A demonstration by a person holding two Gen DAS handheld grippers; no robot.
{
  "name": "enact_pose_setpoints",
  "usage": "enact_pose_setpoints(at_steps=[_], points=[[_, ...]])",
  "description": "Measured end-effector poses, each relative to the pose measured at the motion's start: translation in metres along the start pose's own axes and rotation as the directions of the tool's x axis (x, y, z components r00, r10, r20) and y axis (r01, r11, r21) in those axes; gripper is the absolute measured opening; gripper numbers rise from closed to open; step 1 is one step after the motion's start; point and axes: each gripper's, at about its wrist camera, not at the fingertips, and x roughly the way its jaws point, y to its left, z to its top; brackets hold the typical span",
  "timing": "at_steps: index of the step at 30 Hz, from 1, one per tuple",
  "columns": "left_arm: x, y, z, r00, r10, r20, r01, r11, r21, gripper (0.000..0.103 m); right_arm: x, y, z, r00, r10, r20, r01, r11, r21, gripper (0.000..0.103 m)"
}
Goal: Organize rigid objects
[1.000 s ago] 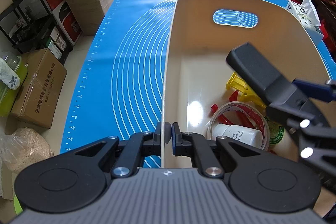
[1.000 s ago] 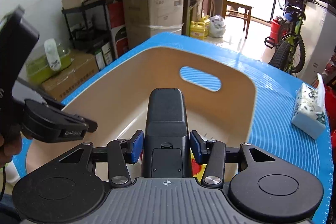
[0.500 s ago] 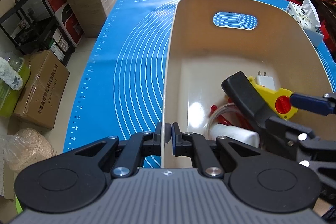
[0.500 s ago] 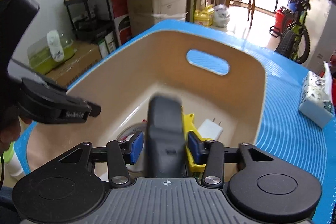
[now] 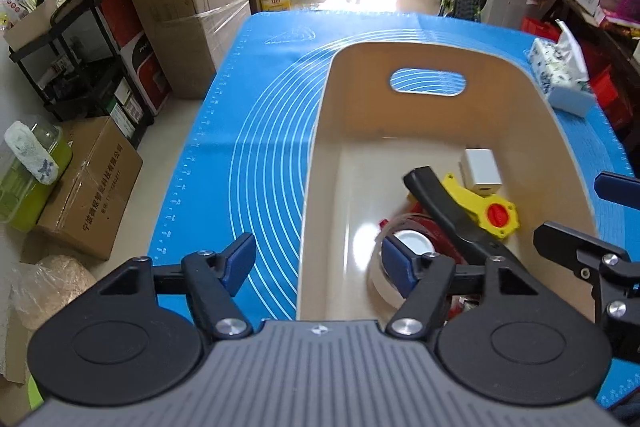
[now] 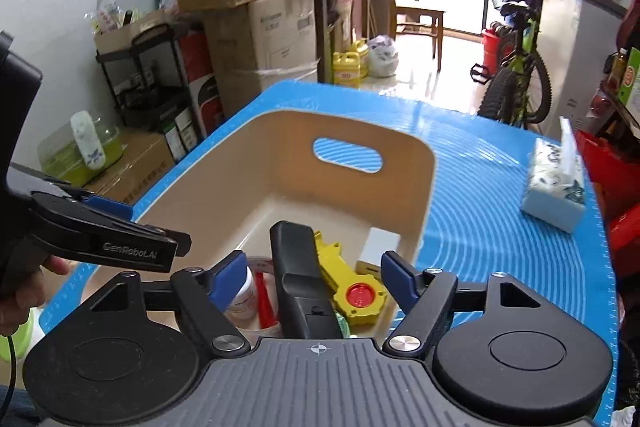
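Both grippers (image 5: 316, 259) (image 6: 312, 277) just spread wide, empty; black remote (image 6: 298, 267) half-hidden in bin (image 6: 424, 195).

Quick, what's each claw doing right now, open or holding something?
Left claw: open, just released the bin rim, holding nothing.
Right claw: open, just let go; black remote lies in the bin.

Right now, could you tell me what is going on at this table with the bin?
A person holding a gripper in each hand is sorting items into the beige bin on the blue mat. The right gripper has just opened and the black remote now lies in the bin on the yellow tool, beside the white charger. The left gripper has also just opened, straddling the bin's near wall without gripping it.
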Motion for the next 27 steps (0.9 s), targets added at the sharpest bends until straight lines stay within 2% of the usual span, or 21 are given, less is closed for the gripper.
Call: enact_pose_setpoints(at_steps=[8, 18, 27], points=[[-0.037, -0.006, -0.023, 0.999, 0.005, 0.032, -0.004, 1.0, -0.012, 0.073, -0.04, -0.003, -0.011, 0.999, -0.028, 0.025, 0.028, 0.999, 0.022, 0.091], [-0.086, -0.032, -0.06, 0.996, 0.009, 0.088, -0.011, 1.0, 0.023, 0.074, -0.1, -0.002, -0.047, 0.998, -0.055, 0.043, 0.052, 0.997, 0.059, 0.094], [-0.108, -0.049, -0.084, 0.994, 0.006, 0.105, -0.009, 1.0, 0.027, 0.074, -0.135, -0.002, -0.078, 0.997, -0.066, 0.039, 0.062, 0.994, 0.087, 0.094]])
